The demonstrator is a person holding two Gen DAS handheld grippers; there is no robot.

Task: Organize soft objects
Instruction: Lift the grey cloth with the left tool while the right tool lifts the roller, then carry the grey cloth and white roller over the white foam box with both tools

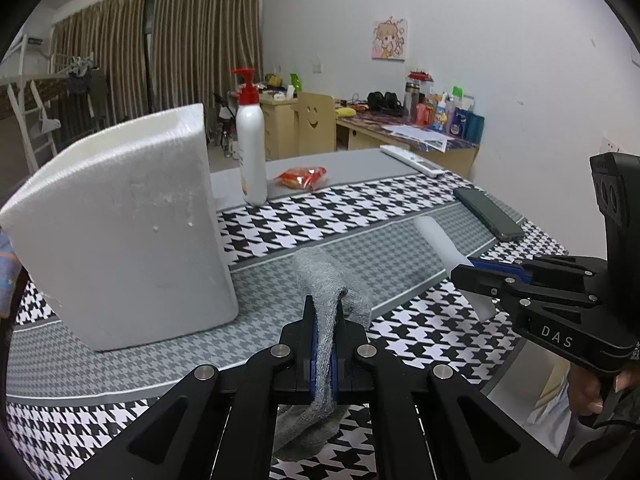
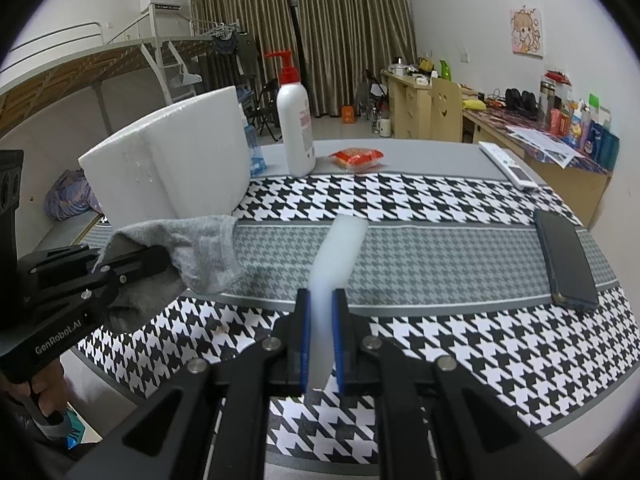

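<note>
— While both tools sit at the near edge, what do they hold?
— Left gripper (image 1: 324,320) is clamped on the grey sock (image 1: 332,280), which droops over the houndstooth cloth (image 1: 420,340). Right gripper (image 2: 321,312) pinches the white foam strip (image 2: 340,248), lifted and pointing far.
— Beyond them?
— White foam box (image 2: 180,164) at left, dark phone (image 2: 568,260) at right; farther, pump bottle (image 2: 296,128), red snack packet (image 2: 356,158), remote (image 2: 508,164).
</note>
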